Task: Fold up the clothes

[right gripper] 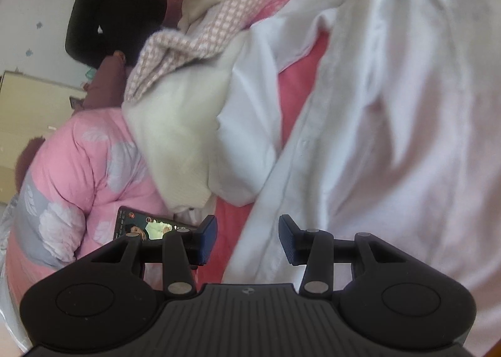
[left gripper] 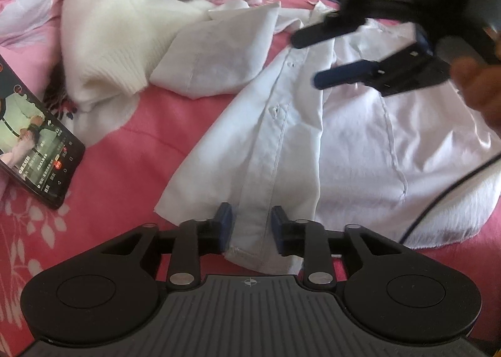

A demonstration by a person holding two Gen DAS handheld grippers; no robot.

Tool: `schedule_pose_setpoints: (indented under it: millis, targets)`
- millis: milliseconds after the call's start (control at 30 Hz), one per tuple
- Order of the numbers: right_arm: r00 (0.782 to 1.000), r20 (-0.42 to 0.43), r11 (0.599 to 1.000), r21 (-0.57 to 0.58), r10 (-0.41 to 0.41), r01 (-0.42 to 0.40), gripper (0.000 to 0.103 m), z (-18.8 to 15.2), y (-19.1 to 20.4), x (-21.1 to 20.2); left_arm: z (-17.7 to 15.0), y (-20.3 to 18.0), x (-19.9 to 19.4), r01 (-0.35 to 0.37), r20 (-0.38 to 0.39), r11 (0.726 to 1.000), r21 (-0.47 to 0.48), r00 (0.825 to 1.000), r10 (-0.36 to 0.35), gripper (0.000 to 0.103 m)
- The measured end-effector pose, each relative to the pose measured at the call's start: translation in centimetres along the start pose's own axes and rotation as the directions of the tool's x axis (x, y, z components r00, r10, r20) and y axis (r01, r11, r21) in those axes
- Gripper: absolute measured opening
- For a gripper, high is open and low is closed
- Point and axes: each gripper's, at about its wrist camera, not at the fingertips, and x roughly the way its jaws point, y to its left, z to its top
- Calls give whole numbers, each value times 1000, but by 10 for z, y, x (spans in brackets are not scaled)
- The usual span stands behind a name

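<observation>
1. Shirt (left gripper: 353, 137) spread on bed (left gripper: 131, 144), placket up, part folded or part laid out.
2. Left gripper (left gripper: 251, 225) apart, straddling placket hem (left gripper: 250, 247), not yet pinching.
3. Right gripper (left gripper: 316, 59) wide, empty, above collar end.
4. Next, likely: close left on hem.

Both grippers (left gripper: 249, 225) (right gripper: 247, 239) agape.

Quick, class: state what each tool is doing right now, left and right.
Left tool: open, fingers either side of the white shirt hem, not clamped.
Right tool: open, holding nothing.
</observation>
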Motion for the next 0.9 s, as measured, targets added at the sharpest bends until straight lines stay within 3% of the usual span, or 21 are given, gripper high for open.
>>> schedule_pose_setpoints:
  millis: [167,300,400,533,733,833,900]
  targets:
    - [996,-50,997,-3,-71,71,46,5,-2,32,-1,-6,2,-28,9,1000,15,1000,28,30]
    - [988,-84,991,-10,-133,132,46,4,-6,50,0,-9,-3,-47,41,999,7,998,47,5]
    - [984,-89,988,-37,-153,150,46,2,-5,52,-1,-14,-12,-34,73,999,42,997,31,0]
    - [981,-86,983,-73,-175,169,46,0,-2,52,-1,-26,-24,19,115,994,110,993,-32,0]
    - [975,-81,972,-126,-208,197,45,-2,3,51,3,-42,-34,131,180,973,192,969,-166,0]
    - [971,-78,966,-153,-224,211,37,-3,5,51,6,-47,-30,169,176,964,207,962,-207,0]
    - [969,-75,961,-170,-235,220,24,-3,6,50,8,-48,-26,195,169,960,202,958,-230,0]
